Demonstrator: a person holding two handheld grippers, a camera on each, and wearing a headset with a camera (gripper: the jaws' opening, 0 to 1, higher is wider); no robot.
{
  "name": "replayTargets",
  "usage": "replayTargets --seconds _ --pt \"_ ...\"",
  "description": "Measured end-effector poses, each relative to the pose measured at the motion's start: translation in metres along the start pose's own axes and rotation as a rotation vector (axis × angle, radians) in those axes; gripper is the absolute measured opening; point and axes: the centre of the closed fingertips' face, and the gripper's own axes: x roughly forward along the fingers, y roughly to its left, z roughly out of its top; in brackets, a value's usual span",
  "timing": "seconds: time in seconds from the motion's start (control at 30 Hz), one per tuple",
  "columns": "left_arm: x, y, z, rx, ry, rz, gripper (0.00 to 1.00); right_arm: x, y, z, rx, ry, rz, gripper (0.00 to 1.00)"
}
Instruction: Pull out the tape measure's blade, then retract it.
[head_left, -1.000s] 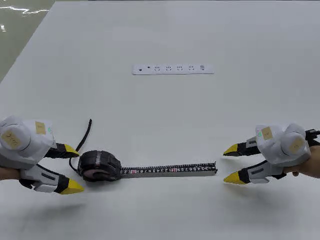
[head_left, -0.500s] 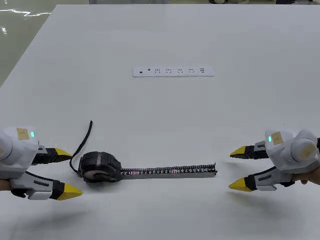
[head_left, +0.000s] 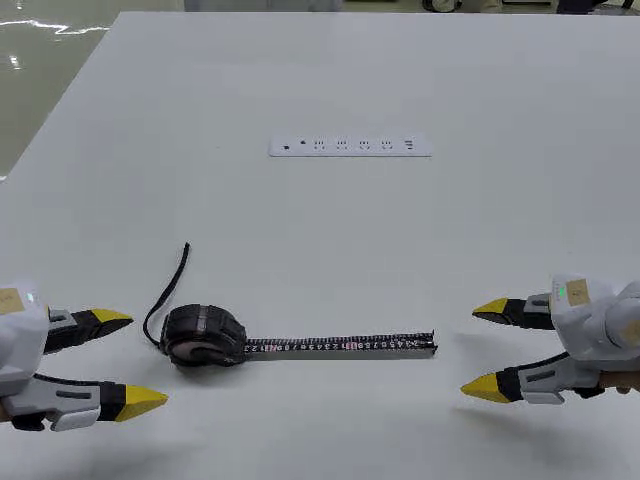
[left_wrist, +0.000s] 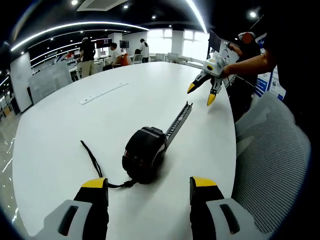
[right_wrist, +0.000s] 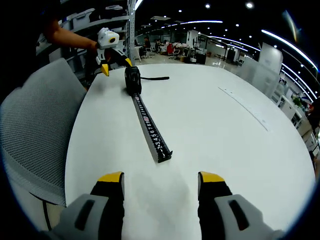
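A black tape measure case (head_left: 203, 336) (left_wrist: 144, 152) (right_wrist: 132, 79) lies on the white table with its wrist strap (head_left: 166, 293) curling away. Its blade (head_left: 340, 346) (right_wrist: 150, 129) lies pulled out flat to the right, ending at the hook (head_left: 432, 343) (right_wrist: 164, 155). My left gripper (head_left: 128, 359) (left_wrist: 149, 187) is open, a short way left of the case, touching nothing. My right gripper (head_left: 490, 348) (right_wrist: 161, 178) is open too, just right of the blade's end, apart from it.
A white power strip (head_left: 350, 147) lies further back on the table (head_left: 330, 230). A grey mesh chair (right_wrist: 35, 135) (left_wrist: 272, 165) stands at the table's near edge. People stand far off in the room behind.
Both grippers have drawn back outward from the tape measure, the left further left, the right further right. The tape and its blade lie unmoved.
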Motion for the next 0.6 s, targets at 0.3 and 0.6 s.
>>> replayTargets --seconds 0.3,0.6 --pt "-0.006 -0.012 -0.007 -0.048 -0.038 0.06 0.66 -0.004 0.015 -0.001 0.042 -0.022 -0.039 0.63" --pt "-0.011 -0.027 -0.014 -0.12 -0.085 0.111 0.7 -0.005 0.029 0.003 0.109 -0.069 -0.097 0.68"
